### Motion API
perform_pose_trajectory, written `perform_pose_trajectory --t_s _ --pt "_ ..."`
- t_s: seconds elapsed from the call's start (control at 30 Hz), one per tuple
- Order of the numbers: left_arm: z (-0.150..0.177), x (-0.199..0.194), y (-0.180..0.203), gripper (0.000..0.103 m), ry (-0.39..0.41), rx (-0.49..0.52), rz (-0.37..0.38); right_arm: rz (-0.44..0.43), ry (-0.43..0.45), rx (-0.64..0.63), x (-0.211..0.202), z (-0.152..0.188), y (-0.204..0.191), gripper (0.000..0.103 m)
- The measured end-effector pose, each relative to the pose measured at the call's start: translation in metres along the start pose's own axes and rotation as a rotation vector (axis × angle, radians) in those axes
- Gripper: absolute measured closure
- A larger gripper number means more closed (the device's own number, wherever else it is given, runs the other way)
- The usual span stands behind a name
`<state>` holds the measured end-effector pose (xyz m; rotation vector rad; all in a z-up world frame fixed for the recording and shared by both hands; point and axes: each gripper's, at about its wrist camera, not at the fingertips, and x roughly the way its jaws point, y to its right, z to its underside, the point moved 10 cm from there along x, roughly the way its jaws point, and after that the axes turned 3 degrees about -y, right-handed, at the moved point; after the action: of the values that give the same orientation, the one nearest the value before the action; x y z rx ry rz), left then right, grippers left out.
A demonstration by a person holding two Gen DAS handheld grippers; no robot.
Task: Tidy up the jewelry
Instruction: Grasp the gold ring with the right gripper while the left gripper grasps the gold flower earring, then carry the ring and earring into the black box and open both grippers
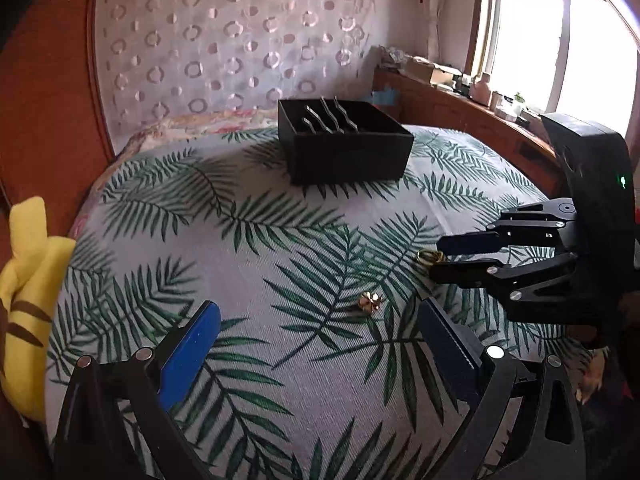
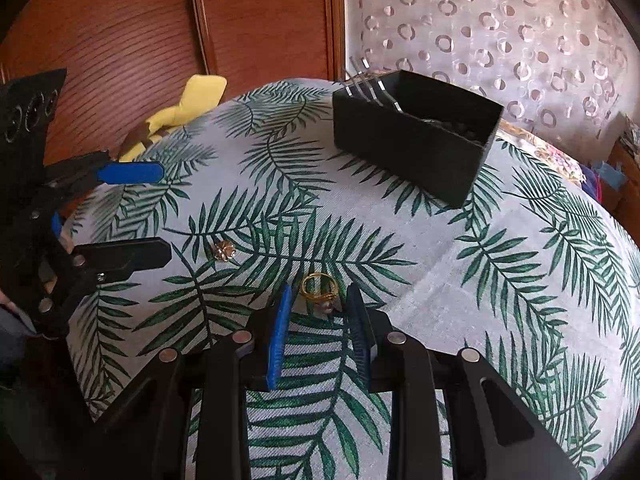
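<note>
I have both grippers tilted down over the leaf-print cloth (image 1: 256, 264): the left gripper (image 1: 320, 316) stands wide open with the small gold flower piece (image 1: 370, 302) lying between and just past its tips. The right gripper (image 2: 319, 294) is part-open, untouching, around the gold ring (image 2: 317, 289). The black box (image 1: 344, 148) with metal dividers sits well beyond, nothing between.

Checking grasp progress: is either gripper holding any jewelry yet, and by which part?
Nothing is held. The gold ring lies on the bedspread just ahead of the right gripper; the left gripper is open.
</note>
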<state>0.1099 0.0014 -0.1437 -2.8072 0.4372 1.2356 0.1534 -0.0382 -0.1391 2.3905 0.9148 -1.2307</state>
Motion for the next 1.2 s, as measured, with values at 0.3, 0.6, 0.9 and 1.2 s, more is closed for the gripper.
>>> perform_pose_trajectory --t_s 0.3,0.6,0.9,1.2 --pt "0.004 0.009 0.01 0.039 -0.042 -0.009 0.044 0.011 0.007 -0.009 -0.005 0.004 0.006 0.092" --pt "0.002 0.023 0.031 0.06 -0.08 0.048 0.039 0.009 0.032 0.015 -0.015 0.003 0.012 0.092" --pt "0.0 0.031 0.036 0.089 -0.087 0.09 -0.004 0.012 0.056 0.038 -0.026 0.004 0.021 0.092" --pt "-0.025 0.02 0.038 0.089 -0.028 0.071 0.026 0.032 0.1 0.06 -0.04 -0.013 0.037 0.092"
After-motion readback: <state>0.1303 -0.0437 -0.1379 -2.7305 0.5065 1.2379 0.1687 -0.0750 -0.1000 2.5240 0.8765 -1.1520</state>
